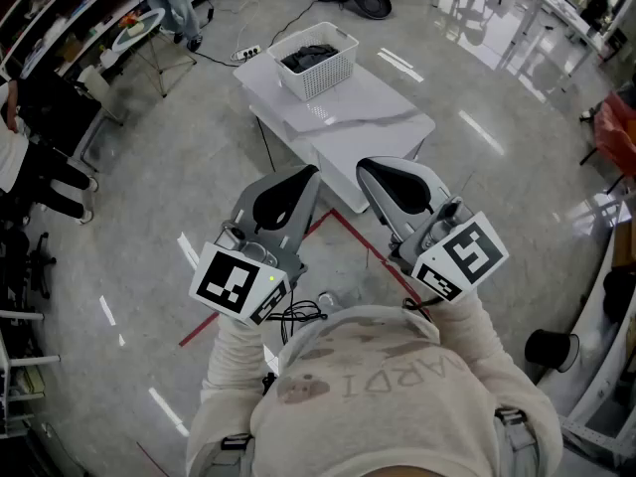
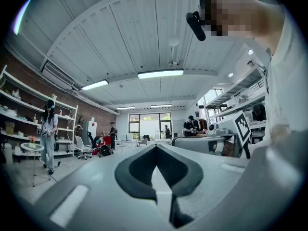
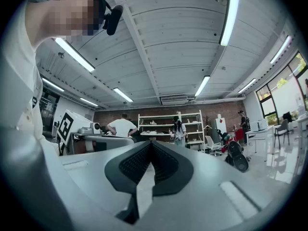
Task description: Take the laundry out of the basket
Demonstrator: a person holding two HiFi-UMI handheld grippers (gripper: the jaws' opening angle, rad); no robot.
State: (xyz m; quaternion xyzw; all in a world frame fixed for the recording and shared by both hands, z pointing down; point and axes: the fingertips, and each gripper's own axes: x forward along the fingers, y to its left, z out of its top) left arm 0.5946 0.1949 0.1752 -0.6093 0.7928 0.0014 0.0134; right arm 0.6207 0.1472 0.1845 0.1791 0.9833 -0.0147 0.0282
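Floor [image 1: 149, 167] parts table [image 1: 383, 107] from left hand-held gripper [image 1: 308, 173] and right hand-held gripper [image 1: 366, 168], both closed.

The left tool [image 1: 306, 174] and right tool [image 1: 366, 167] are held side by side, jaws together, empty.

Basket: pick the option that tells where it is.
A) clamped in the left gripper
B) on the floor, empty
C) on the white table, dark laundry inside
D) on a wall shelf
C: the head view shows the basket standing on the white table with dark laundry in it.
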